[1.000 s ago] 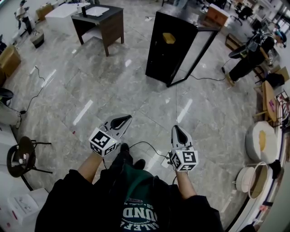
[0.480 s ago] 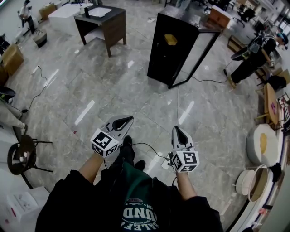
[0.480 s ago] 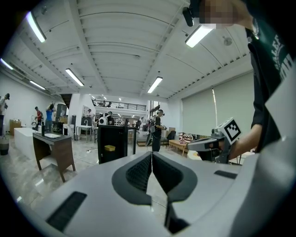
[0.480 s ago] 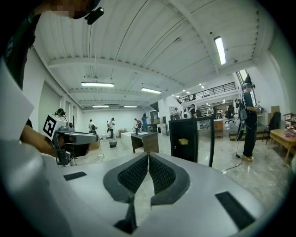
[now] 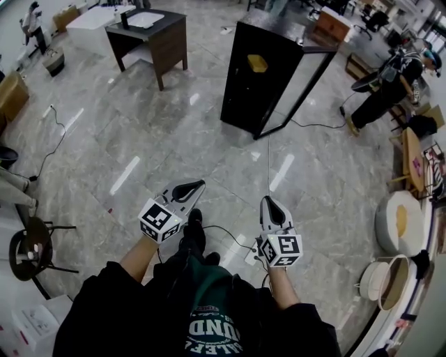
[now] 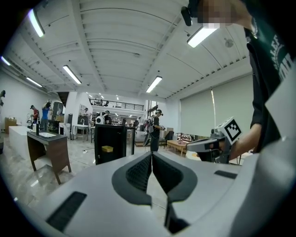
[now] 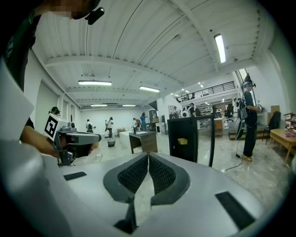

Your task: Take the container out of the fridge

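A black fridge stands on the marble floor well ahead of me, with its glass door swung open to the right. Inside on a shelf sits a small yellow container. It also shows in the left gripper view as a yellow container and in the right gripper view as a yellow container. My left gripper and right gripper are held low in front of my body, far from the fridge. Both are shut with nothing between the pads.
A dark wooden table stands left of the fridge, with a white table behind it. A cable trails on the floor by my feet. A chair is at the left. A person and round tubs are at the right.
The head view has shifted a little, so the fridge and table sit slightly further left. Both grippers stay shut and hold much the same place.
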